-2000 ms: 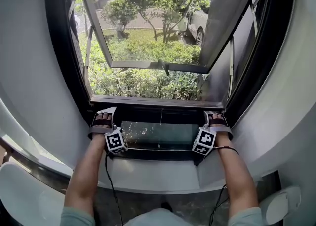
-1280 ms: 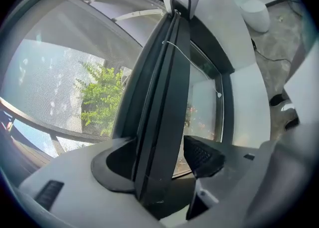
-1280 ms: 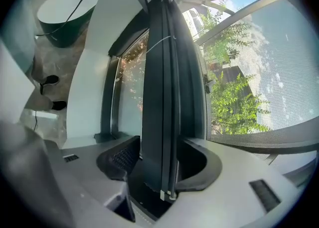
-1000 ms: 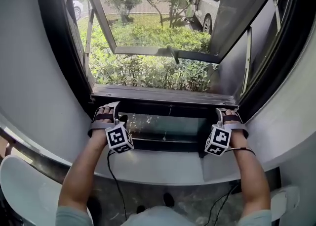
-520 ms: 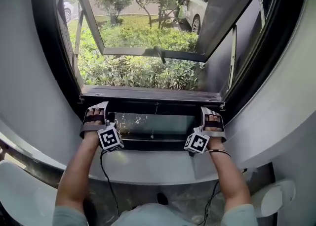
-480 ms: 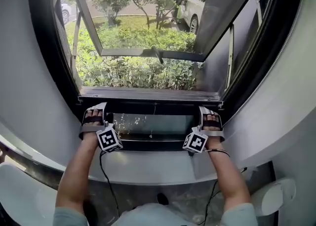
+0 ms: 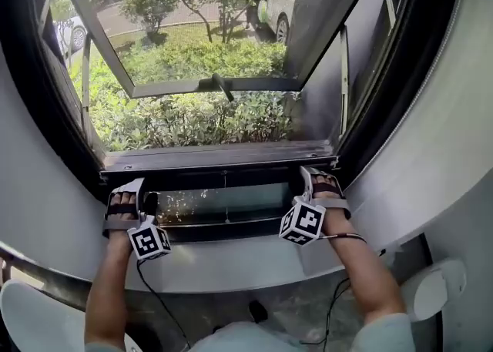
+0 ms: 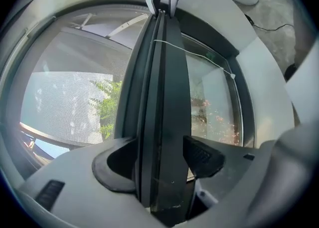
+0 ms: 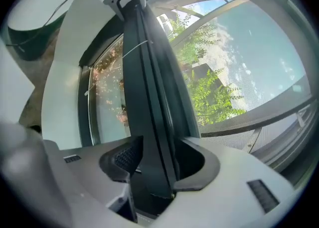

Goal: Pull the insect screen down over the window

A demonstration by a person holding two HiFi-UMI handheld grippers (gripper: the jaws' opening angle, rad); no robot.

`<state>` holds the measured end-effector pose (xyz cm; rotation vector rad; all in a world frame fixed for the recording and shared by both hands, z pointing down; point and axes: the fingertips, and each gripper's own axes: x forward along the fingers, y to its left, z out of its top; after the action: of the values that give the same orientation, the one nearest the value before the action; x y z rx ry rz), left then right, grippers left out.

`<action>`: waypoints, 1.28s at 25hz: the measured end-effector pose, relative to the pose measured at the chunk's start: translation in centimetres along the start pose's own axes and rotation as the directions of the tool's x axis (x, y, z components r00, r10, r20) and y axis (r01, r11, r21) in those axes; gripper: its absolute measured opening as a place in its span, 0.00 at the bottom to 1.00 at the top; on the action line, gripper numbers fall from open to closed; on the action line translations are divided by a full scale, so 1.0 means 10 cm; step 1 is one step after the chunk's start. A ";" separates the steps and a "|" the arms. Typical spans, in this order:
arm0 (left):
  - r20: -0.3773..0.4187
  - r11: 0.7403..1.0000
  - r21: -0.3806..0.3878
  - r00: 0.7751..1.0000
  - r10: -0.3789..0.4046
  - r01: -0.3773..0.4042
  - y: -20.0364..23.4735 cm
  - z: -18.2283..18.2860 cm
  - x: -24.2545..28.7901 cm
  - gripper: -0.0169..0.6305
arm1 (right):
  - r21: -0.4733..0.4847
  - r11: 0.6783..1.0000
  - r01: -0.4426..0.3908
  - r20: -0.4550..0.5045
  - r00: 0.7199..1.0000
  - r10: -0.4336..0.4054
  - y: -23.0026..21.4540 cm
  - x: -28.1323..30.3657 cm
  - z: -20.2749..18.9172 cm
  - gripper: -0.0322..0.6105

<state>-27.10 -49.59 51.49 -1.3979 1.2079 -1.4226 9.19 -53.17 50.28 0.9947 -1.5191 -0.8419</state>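
1. Seemingly at the bottom of its travel, the insect screen's pull bar [image 8: 159, 97] lay across the window, just above the lower glass pane [image 7: 223, 204]. Its mesh [image 8: 65, 102] was stretched over the opening beyond.
2. My left claw [image 8: 160, 158] clasped one end of the bar, one jaw on each of its faces.
3. My right claw [image 9: 152, 161] had just been closing and gripped the other end, with the bar filling the gap between its jaws.
4. The pull cord [image 8: 194, 55] trailed loose from the bar over the glass, clear of both claws.
5. What could go wrong: I could not see any catch, so I could not tell whether the bar had locked.
6. If it had not, letting go would probably let the roller snatch the screen back up.
7. Uneven force from my two claws could tilt the bar and jam it in its side tracks.
8. A slip along the smooth dark metal might let a jaw tip poke the mesh.
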 end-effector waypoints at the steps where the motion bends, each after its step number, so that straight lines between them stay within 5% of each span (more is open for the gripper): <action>1: 0.003 1.000 -0.010 1.000 0.014 -0.014 0.00 0.00 0.01 0.49 | 0.032 0.999 0.011 0.020 1.000 -0.012 -0.01 0.00 0.01 0.35; 6: -0.020 0.994 -0.072 0.997 0.077 -0.078 0.07 0.01 0.08 0.43 | 0.020 0.993 0.119 0.056 0.991 -0.120 -0.01 0.09 0.02 0.35; 12: -0.085 0.995 -0.022 0.992 0.094 -0.096 0.07 -0.01 0.13 0.38 | -0.080 0.980 0.184 0.061 0.982 -0.179 0.00 0.17 0.00 0.35; 16: -0.098 0.994 -0.074 0.992 0.078 -0.085 0.08 0.02 0.11 0.38 | -0.133 0.977 0.169 0.038 0.985 -0.166 0.02 0.15 -0.04 0.35; 21: -0.090 0.990 -0.121 0.994 0.059 -0.070 0.11 0.04 0.08 0.37 | -0.084 0.994 0.075 0.023 0.997 -0.073 -0.02 0.09 -0.03 0.35; 27: -0.089 0.977 -0.210 0.996 0.022 -0.041 0.14 0.05 0.03 0.37 | 0.001 0.998 0.069 0.042 0.997 -0.069 -0.06 -0.02 0.01 0.35; 30: -0.060 0.951 -0.308 0.998 0.022 -0.040 0.19 0.11 -0.11 0.37 | 0.097 0.991 0.092 0.079 0.992 -0.100 -0.11 -0.19 0.08 0.35; 32: -0.019 0.907 -0.419 0.999 0.035 -0.040 0.24 0.19 -0.24 0.37 | 0.218 0.972 0.089 0.119 0.986 -0.117 -0.14 -0.35 0.16 0.35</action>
<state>-25.21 -48.06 48.49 -1.6412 1.6082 -1.1861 8.04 -50.52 47.37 1.2030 -1.7080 -0.8434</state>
